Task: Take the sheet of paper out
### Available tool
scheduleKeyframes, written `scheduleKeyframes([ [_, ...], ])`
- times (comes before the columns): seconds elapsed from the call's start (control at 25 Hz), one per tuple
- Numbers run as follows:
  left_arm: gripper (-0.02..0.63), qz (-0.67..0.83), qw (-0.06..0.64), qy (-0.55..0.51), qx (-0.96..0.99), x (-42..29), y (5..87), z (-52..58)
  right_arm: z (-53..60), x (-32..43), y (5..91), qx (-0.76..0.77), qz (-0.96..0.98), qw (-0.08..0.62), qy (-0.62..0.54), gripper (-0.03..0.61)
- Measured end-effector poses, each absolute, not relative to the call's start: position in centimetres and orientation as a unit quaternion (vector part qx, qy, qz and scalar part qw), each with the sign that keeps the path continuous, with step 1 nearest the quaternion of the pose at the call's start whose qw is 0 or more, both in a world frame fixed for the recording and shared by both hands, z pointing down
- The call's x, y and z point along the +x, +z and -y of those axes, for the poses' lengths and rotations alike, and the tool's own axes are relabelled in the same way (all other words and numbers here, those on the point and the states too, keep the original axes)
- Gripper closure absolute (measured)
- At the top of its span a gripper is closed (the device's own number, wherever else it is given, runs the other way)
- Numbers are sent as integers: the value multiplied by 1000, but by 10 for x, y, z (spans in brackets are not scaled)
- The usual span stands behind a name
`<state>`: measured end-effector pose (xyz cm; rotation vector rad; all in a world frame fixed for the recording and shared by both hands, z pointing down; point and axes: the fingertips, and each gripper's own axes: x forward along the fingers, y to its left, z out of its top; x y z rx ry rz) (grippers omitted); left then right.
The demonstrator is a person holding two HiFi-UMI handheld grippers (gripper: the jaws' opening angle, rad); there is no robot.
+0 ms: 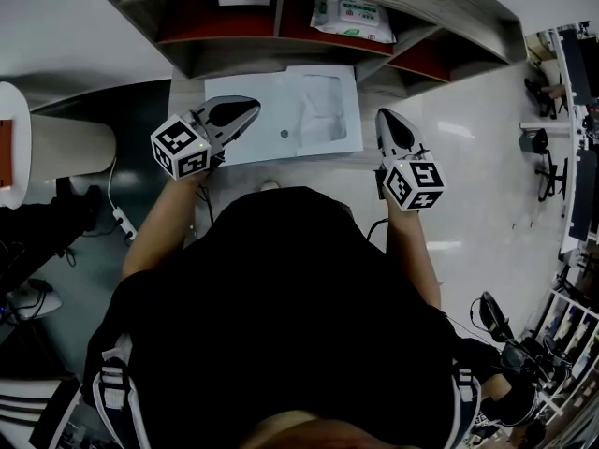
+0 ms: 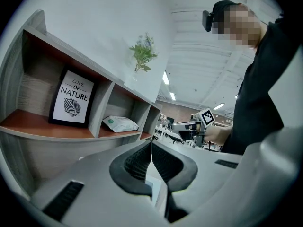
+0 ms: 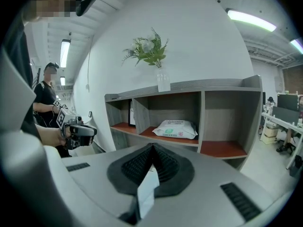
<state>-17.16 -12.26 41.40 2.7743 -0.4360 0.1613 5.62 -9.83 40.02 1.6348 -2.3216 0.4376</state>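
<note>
A pale, flat document folder (image 1: 281,124) lies on the grey desk (image 1: 185,96) in front of the shelf unit. A lighter sheet (image 1: 324,110) shows through it at the right. My left gripper (image 1: 249,107) hovers over the folder's left edge; its jaws meet at the tip (image 2: 151,148), shut with nothing between them. My right gripper (image 1: 386,116) hangs just right of the folder, beyond the desk's right end. Its pads (image 3: 142,167) also meet, and nothing is gripped. Each gripper shows in the other's view: right gripper (image 2: 187,126), left gripper (image 3: 79,132).
The shelf unit (image 1: 281,40) stands at the desk's back with a framed print (image 2: 73,100), a pack of wipes (image 3: 176,129) and a vase with a plant (image 3: 154,51) on top. A white round object (image 1: 56,148) stands left. Another person (image 3: 46,96) stands farther off.
</note>
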Motion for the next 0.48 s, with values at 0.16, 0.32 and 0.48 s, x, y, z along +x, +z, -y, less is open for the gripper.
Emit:
scheduleKeyframes([
  [0.16, 589, 152, 162, 54, 974, -174, 414, 121, 94, 51, 398, 565, 801, 133, 147, 565],
  [0.32, 589, 155, 165, 52, 973, -174, 414, 118, 89, 52, 400, 563, 802, 135, 149, 565],
  [0.48, 589, 158, 171, 57, 971, -170, 420, 119, 94, 56, 402, 561, 803, 129, 152, 565],
])
